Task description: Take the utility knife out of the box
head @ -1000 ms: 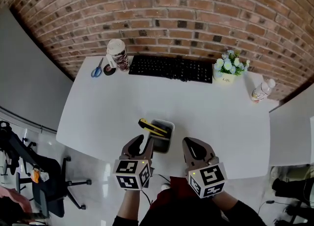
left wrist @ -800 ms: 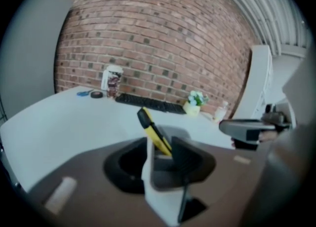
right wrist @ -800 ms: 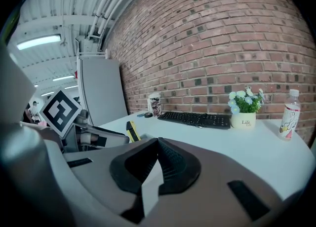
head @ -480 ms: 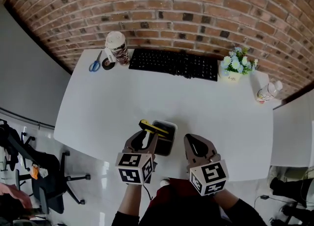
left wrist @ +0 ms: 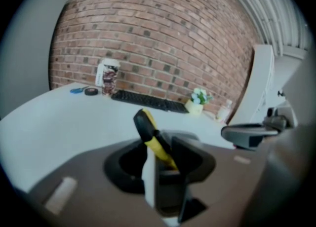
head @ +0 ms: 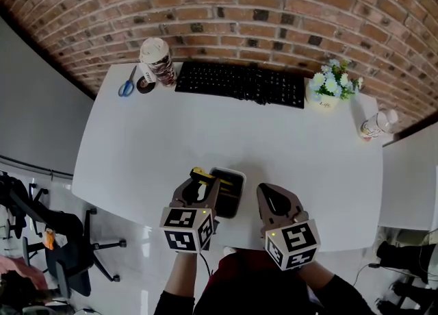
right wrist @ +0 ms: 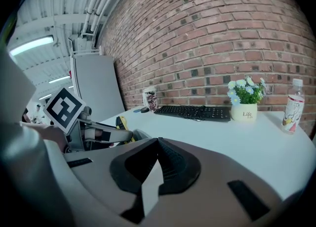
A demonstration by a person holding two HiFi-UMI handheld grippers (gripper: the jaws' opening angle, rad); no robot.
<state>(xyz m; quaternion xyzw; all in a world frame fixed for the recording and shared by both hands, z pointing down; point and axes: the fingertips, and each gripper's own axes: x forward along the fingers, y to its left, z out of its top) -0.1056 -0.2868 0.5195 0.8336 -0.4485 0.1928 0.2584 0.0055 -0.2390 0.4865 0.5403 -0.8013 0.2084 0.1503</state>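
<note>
A small dark box [head: 231,196] stands near the white table's [head: 137,149] front edge. A yellow and black utility knife [head: 202,174] leans out of it, with its black end raised to the left. My left gripper [head: 200,183] is open, its fingertips on either side of that raised end without pressing on it. In the left gripper view the knife [left wrist: 150,134] rises just ahead of the left gripper [left wrist: 160,159]. To the right of the box my right gripper [head: 269,194] is shut and empty. The right gripper view shows the right gripper [right wrist: 158,144] and, at the left, the knife [right wrist: 120,122].
A black keyboard [head: 239,82] lies along the brick wall. A flower pot [head: 327,91] and a bottle [head: 373,125] stand at the back right. At the back left are a paper cup [head: 156,60], blue scissors [head: 126,82] and tape [head: 144,84]. An office chair [head: 68,252] stands left of the table.
My left gripper has come forward and down until its fingertips flank the knife's raised end. The right gripper has sunk slightly beside the box.
</note>
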